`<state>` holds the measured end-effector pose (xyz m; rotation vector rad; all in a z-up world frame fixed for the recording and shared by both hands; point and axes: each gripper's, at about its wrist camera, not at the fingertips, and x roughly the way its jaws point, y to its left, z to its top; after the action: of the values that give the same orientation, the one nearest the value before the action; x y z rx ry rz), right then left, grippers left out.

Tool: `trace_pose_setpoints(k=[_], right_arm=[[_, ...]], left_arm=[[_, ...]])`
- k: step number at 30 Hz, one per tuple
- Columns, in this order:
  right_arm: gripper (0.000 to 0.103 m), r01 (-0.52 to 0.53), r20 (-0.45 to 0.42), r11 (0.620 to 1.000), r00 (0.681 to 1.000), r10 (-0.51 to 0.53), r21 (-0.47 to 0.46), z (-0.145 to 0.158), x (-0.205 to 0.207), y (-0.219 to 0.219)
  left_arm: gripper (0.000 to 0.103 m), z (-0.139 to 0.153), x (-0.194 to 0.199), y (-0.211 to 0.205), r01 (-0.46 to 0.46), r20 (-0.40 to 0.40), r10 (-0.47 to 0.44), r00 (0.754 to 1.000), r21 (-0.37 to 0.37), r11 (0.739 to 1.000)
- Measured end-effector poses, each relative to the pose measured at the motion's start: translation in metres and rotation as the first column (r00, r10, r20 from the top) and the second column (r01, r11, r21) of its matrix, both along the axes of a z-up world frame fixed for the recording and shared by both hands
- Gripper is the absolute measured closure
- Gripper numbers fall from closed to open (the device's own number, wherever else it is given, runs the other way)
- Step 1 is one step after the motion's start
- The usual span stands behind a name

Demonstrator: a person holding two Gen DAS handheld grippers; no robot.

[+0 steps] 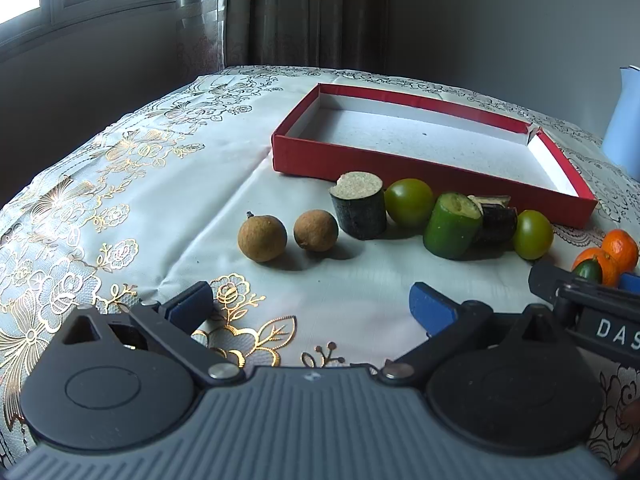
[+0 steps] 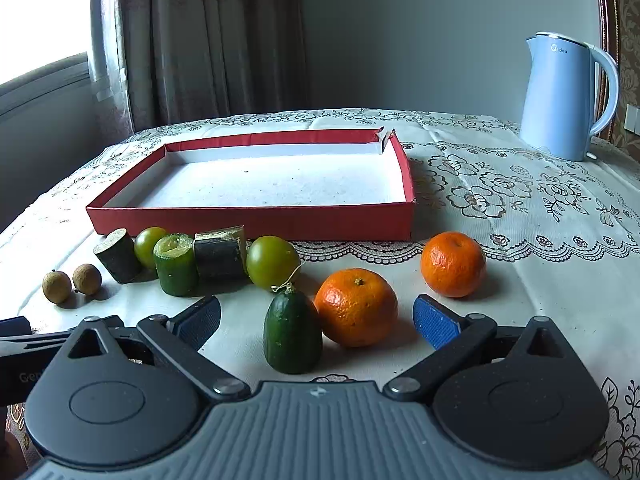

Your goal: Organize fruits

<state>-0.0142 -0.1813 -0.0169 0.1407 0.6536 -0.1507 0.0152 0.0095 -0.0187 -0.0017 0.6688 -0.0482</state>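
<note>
The box [image 2: 256, 222] is red outside and white inside. Two oranges [image 2: 356, 306] are bright orange, the tomatoes [image 2: 273, 262] green, the longans [image 1: 262, 239] brown. The tablecloth [image 1: 120, 184] is white with gold flowers; the kettle [image 2: 560, 96] pale blue.

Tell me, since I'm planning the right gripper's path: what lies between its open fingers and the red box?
In the right wrist view, a cucumber end and a mandarin lie between the right gripper and the red box, then bare tablecloth.

Clothed table [image 2: 520, 280]: fruits [image 2: 356, 306], red tray [image 2: 256, 222], kettle [image 2: 560, 96].
</note>
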Motion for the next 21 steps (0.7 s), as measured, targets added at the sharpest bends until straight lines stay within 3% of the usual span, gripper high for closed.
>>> trace_pose_setpoints(k=[21], right_arm=[[0.0, -0.005, -0.018, 1.0, 1.0, 0.006, 0.028, -0.0031, 0.0015, -0.0029]], left_arm=[[0.0, -0.0006, 0.0001, 0.0009, 0.0, 0.0, 0.0, 1.0, -0.006, 1.0]])
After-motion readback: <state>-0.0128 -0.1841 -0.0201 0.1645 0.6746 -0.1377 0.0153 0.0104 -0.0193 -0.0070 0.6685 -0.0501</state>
